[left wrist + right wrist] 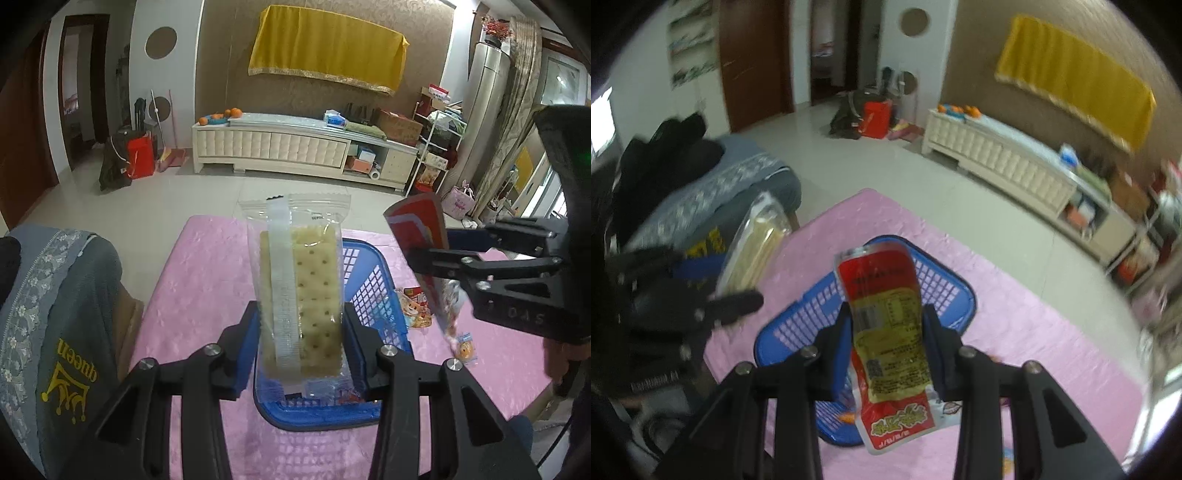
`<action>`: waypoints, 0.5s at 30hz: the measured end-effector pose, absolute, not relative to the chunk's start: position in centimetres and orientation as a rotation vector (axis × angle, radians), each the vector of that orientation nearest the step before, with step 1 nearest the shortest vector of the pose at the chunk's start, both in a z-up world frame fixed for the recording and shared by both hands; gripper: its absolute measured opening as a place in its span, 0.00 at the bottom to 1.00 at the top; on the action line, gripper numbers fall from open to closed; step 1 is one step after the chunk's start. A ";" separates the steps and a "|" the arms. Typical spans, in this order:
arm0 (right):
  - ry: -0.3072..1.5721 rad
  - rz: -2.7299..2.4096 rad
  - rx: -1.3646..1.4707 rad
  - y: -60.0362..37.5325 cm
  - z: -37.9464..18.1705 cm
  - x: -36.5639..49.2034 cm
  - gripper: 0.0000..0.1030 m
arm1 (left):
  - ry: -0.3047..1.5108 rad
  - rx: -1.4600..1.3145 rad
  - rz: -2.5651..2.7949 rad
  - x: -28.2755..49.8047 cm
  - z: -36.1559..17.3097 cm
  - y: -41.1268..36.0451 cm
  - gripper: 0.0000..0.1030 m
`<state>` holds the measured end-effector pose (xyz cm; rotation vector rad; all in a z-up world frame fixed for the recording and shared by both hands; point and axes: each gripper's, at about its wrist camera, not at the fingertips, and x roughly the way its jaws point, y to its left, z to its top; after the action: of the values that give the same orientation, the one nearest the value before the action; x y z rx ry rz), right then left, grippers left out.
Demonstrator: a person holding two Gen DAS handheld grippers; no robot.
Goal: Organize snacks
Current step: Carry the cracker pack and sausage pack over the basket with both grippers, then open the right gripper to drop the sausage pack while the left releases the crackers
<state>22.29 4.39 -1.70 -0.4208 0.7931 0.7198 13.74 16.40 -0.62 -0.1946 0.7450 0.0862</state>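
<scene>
My left gripper is shut on a clear cracker packet, held upright above the blue plastic basket on the pink tablecloth. My right gripper is shut on a red and yellow snack pouch, held over the same basket. In the left wrist view the right gripper with its pouch is at the right, beside the basket. In the right wrist view the left gripper with the crackers is at the left.
Small snack packets and a small wrapped sweet lie on the cloth right of the basket. A grey-covered chair stands at the table's left. A white TV cabinet stands across the tiled floor.
</scene>
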 end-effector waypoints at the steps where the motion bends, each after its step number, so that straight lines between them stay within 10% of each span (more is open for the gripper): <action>1: 0.806 0.709 -0.405 4.7 -2.1 22.6 0.39 | 0.745 -0.201 0.083 14.1 -0.8 16.7 0.39; 15: 0.981 0.509 -0.439 8.8 -8.3 27.4 0.39 | 0.771 -0.206 0.082 18.6 -3.4 18.5 0.39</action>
<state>27.39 8.84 -8.29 -0.4394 0.9812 0.5087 18.58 18.50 -3.36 -0.2060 0.7712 0.0818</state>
